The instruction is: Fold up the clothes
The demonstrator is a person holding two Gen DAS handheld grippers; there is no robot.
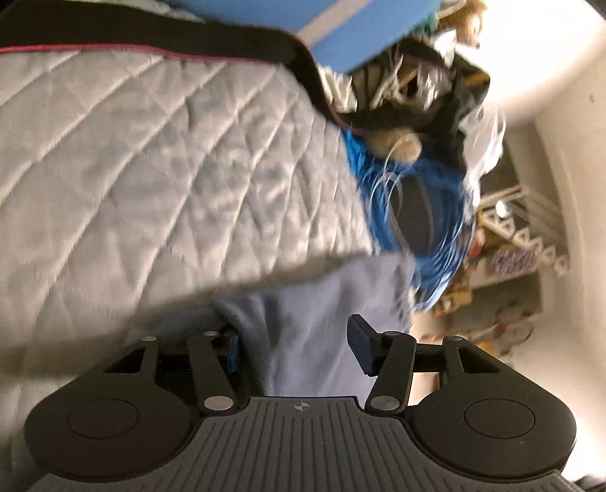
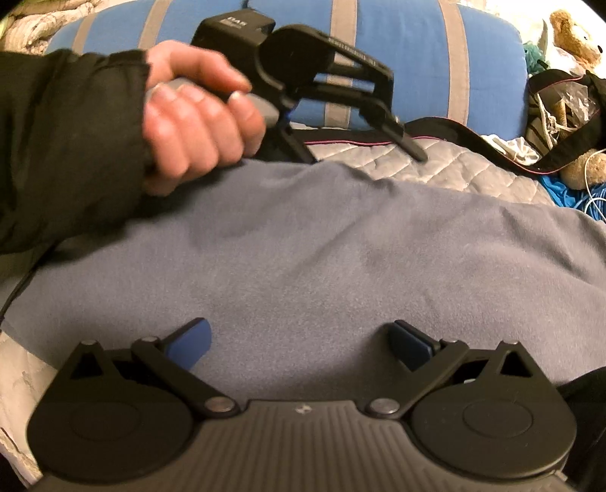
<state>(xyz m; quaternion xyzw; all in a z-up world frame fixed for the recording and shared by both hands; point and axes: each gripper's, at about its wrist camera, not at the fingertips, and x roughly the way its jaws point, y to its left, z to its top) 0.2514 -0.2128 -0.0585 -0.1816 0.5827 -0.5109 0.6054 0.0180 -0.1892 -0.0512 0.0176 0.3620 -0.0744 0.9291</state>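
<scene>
Ribbed grey housing and two round black pivot discs form the body of the right hand-held gripper (image 2: 301, 346); its blue-padded fingers (image 2: 193, 340) stand spread over the garment, nothing between them. No maker's mark beyond a small round emblem on the housing.

Grey-blue fleece garment (image 2: 322, 242): soft, matte, napped; lies spread across the bed in front of the right hand-held gripper.

Left hand-held gripper (image 1: 299, 344): black linkage arms, dark blue pads, jaws parted, a fold of the fleece lying loose between them. Held by a hand (image 2: 193, 109) in a black sleeve (image 2: 64, 144). White lettering on its camera block is too blurred to read.

Quilted bedcover (image 1: 159, 162): pale grey, diamond stitching, black border with pink piping.

Blue pillow (image 2: 397, 53) with grey stripes, at the head of the bed.

Teddy bear (image 2: 575, 34), tan plush, at the far right.

Coiled blue cable (image 1: 435, 212), beside the bedcover's edge.
</scene>
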